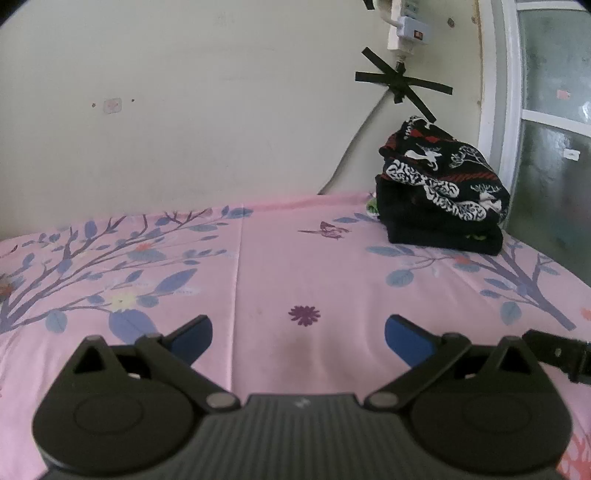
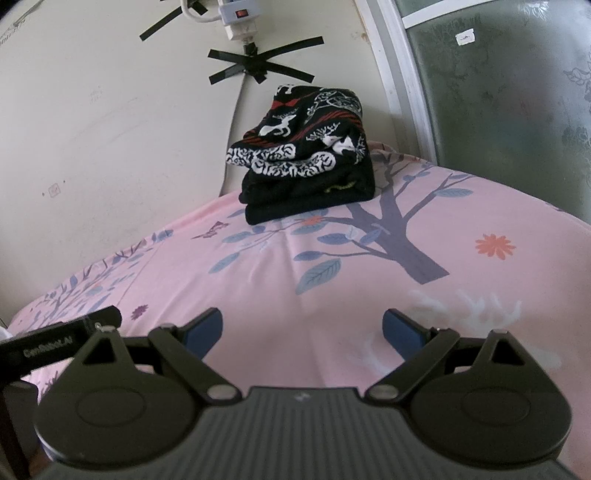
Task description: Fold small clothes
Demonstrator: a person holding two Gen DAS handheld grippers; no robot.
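**Both grippers empty, folded stack far off**

Left hand-held gripper (image 1: 298, 334) and right hand-held gripper (image 2: 303, 330) hover released over the pink floral bedsheet (image 2: 369, 280). Beyond, ahead and rightward of the left, nearer the right, sits the folded stack of black patterned clothes (image 2: 306, 158) by the wall.

The stack of folded clothes (image 1: 441, 192) near the far right corner of the bed (image 1: 314, 266) hides whatever green-and-white thing (image 1: 371, 206) is peeking out at its left side, way too little showing to tell what it is. How many pieces are in the dark bottom layers, can't tell either. The power strip (image 1: 408, 26) on the wall is chopped off by the top edge in both views. Behind the frosted glass (image 2: 517, 110) it's all blur. The other hand-held gripper (image 1: 557, 354) is cut by the right edge.
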